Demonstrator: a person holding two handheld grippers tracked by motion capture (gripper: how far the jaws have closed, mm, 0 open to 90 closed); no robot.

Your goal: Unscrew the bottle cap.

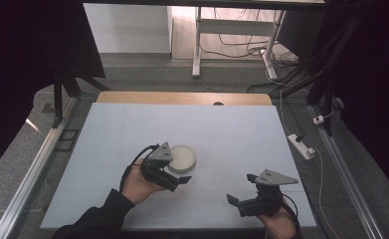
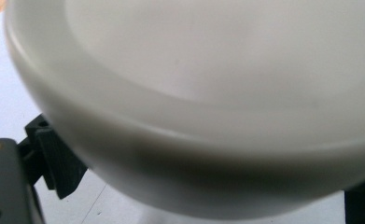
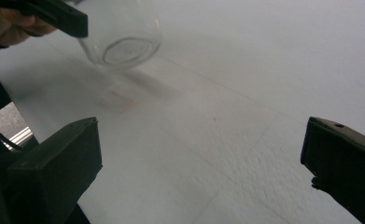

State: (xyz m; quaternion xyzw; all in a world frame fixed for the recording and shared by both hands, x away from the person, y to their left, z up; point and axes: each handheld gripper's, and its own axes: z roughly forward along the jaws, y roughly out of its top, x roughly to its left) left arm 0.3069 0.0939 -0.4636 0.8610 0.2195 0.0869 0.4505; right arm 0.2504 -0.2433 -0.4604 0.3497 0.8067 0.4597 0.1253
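Note:
A white bowl is left of the white tabletop's middle. My left gripper is shut on it, one black jaw on each side of the bowl. In the right gripper view the bowl is tilted with its base ring showing, a shadow lies under it, and a jaw of the left gripper presses on its rim. My right gripper hovers near the table's front right edge. It is open, with only bare table between its jaws.
A wooden strip runs along the table's far edge. On the floor to the right lies a white power strip with cables. White desk legs stand beyond the table, and metal rails flank it.

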